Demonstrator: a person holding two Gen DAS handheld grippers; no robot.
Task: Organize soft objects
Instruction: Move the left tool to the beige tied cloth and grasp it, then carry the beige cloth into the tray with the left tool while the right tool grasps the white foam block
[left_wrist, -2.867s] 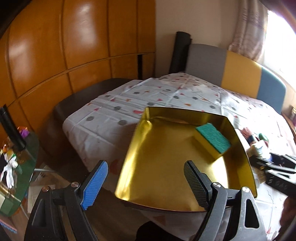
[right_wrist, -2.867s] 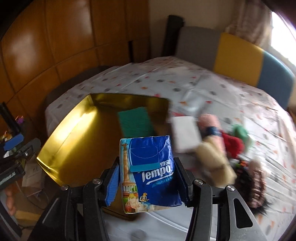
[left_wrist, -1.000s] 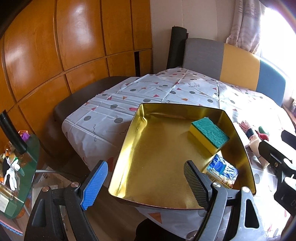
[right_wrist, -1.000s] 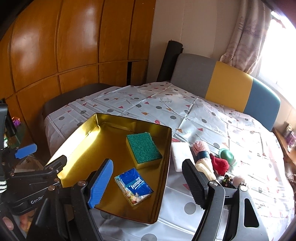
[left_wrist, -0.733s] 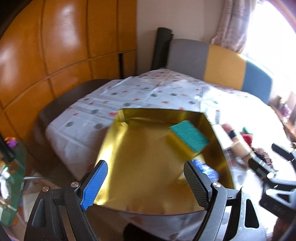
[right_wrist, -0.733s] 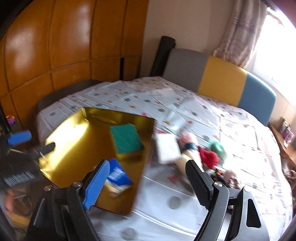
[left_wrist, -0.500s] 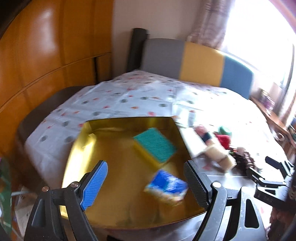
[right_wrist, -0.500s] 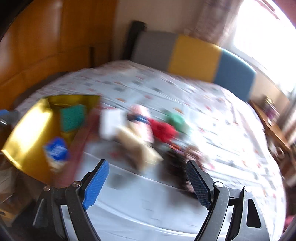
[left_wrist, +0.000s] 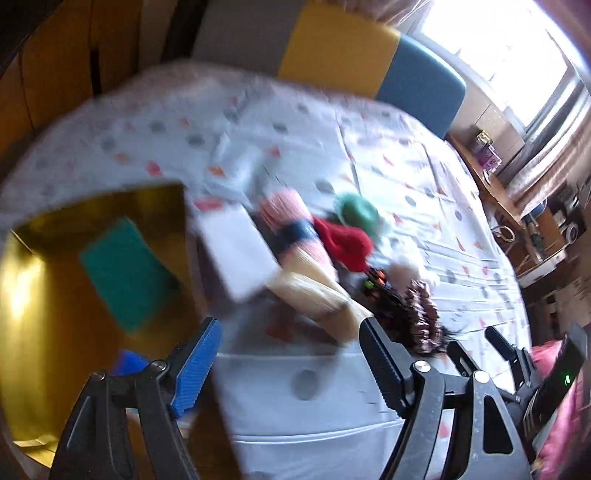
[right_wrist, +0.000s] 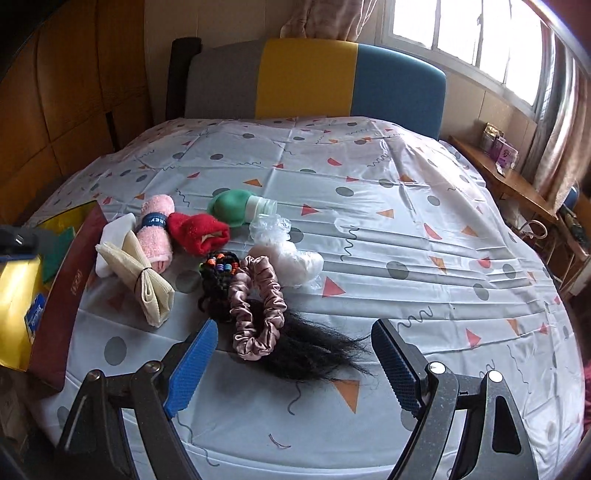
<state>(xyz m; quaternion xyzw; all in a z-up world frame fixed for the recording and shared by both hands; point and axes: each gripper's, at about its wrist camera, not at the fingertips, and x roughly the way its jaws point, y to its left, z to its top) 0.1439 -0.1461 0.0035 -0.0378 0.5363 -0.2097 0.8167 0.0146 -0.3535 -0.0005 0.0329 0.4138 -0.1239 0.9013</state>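
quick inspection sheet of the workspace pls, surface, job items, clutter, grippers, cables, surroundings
surface: patterned tablecloth, creased.
job's things: gold tray at the left edge holds green sponge and tissue pack; pink towel roll, red cloth, beige cloth, pink scrunchie, black hairpiece lie on the cloth.
clutter: green bottle, clear plastic bag.
grippers: right gripper open, empty; left gripper open, empty.
cables: nothing seen.
surroundings: tricolour headboard, window.

Right gripper (right_wrist: 291, 362) stands empty, jaws spread wide, above the patterned tablecloth (right_wrist: 369, 206). Pink scrunchie (right_wrist: 258, 299) lies on black hairpiece (right_wrist: 306, 350), just ahead.
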